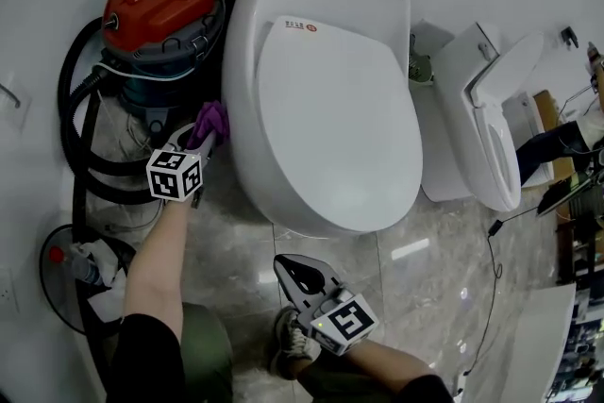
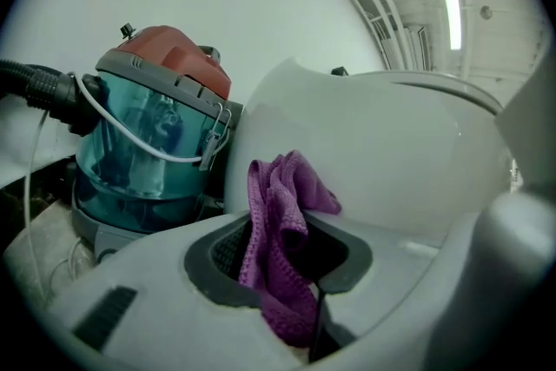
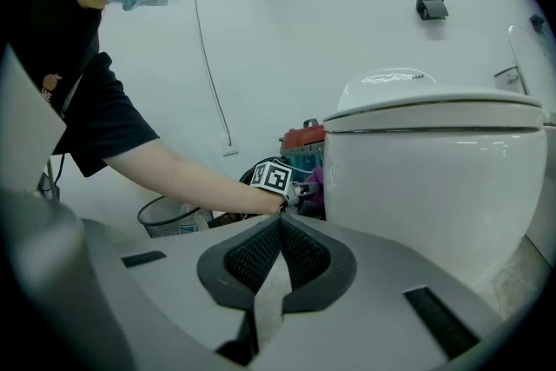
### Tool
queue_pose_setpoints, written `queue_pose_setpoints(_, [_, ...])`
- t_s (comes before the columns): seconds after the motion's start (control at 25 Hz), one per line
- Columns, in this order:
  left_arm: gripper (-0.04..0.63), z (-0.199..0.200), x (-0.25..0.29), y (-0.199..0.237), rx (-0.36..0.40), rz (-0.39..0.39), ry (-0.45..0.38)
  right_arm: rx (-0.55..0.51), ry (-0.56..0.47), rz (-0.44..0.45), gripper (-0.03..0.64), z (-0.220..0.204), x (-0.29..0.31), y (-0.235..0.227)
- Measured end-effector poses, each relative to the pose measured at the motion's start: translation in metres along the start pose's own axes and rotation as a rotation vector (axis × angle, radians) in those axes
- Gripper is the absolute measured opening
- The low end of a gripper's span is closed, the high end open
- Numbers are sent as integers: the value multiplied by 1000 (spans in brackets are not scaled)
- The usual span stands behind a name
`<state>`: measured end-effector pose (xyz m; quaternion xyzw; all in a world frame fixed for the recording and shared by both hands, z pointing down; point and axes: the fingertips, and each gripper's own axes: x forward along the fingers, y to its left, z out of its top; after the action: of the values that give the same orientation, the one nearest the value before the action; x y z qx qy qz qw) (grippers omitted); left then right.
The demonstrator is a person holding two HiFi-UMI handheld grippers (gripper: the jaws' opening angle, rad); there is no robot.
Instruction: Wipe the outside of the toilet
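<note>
A white toilet (image 1: 326,80) with its lid down fills the middle of the head view. My left gripper (image 1: 209,135) is shut on a purple cloth (image 1: 211,120) and holds it against the toilet's left outer side. In the left gripper view the purple cloth (image 2: 278,248) hangs out of the closed jaws, right in front of the toilet wall (image 2: 365,152). My right gripper (image 1: 294,271) hangs in front of the bowl, shut and holding nothing. In the right gripper view the toilet (image 3: 434,169) stands to the right, and the left gripper (image 3: 300,187) with the purple cloth (image 3: 314,187) shows beside it.
A red and teal vacuum cleaner (image 1: 165,14) with a black hose (image 1: 80,109) stands tight against the toilet's left. A bin (image 1: 80,274) sits at the lower left. A second toilet (image 1: 491,118) with its lid raised stands to the right. The floor is grey tile (image 1: 425,288).
</note>
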<state>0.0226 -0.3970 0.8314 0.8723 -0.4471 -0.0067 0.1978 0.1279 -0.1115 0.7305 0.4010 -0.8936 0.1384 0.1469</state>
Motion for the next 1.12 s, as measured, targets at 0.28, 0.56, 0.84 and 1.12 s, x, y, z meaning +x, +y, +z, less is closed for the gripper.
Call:
queue_pose_setpoints(0.28, [109,-20,-59,-37,24,-147,-35,-18,-63,-10,0,16,2,2])
queue_pose_setpoints(0.56, [109,-68,-116,-129,150,-480,54,-59,-14,-8,0,7,3,11])
queue_pose_setpoints(0.84, [109,-138,-137,-172,219,-650,246,-73,-11,-1,0,2,4,17])
queue_pose_setpoints(1.12, [109,-150,-103,-160,187,-560,278,-49,4,-12,0,-6,2,12])
